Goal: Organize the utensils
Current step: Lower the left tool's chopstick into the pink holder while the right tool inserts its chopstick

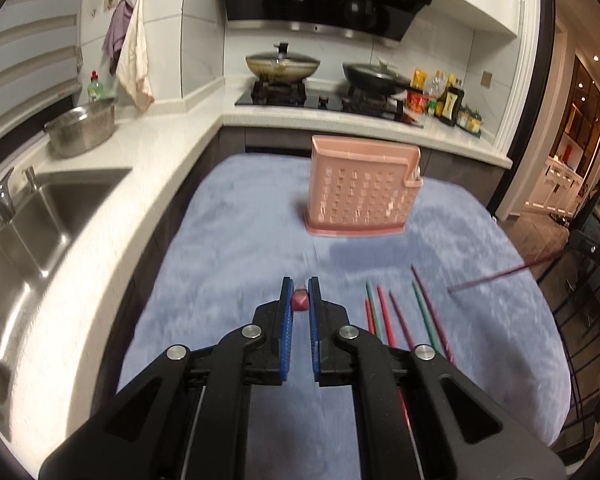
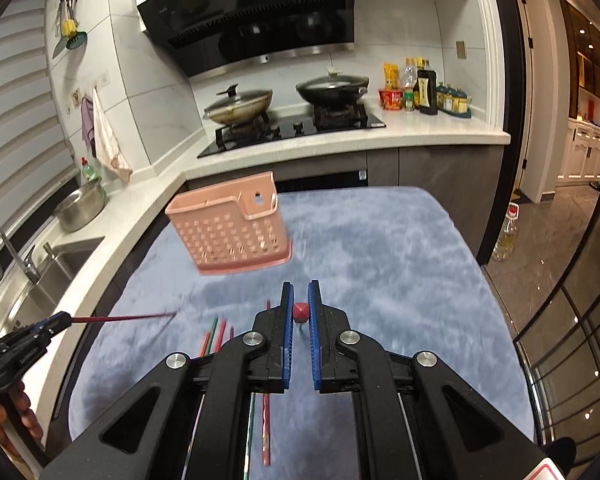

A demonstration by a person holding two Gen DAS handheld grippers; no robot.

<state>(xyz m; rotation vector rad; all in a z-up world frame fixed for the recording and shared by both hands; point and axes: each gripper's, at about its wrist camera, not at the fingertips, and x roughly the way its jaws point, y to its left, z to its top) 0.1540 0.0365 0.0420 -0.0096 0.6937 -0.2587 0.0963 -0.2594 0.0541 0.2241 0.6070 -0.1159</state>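
Blue pads of our left gripper [image 1: 300, 294] fill the left wrist view, nearly closed on the end of a dark red chopstick [image 1: 300, 303]. At two o'clock from them, loose chopsticks [image 1: 396, 320] lie on the blue cloth [image 1: 240, 240]. The pink holder [image 1: 360, 192] stands at twelve o'clock, well apart; we cannot see inside it.

Right wrist view: our right gripper [image 2: 300, 296] is pinched onto a red chopstick [image 2: 300, 311], seen end-on. At nine o'clock the left gripper carries its stick level. The holder sits at eleven o'clock. We judge two sticks lifted, none visibly stowed, and several left on the cloth.
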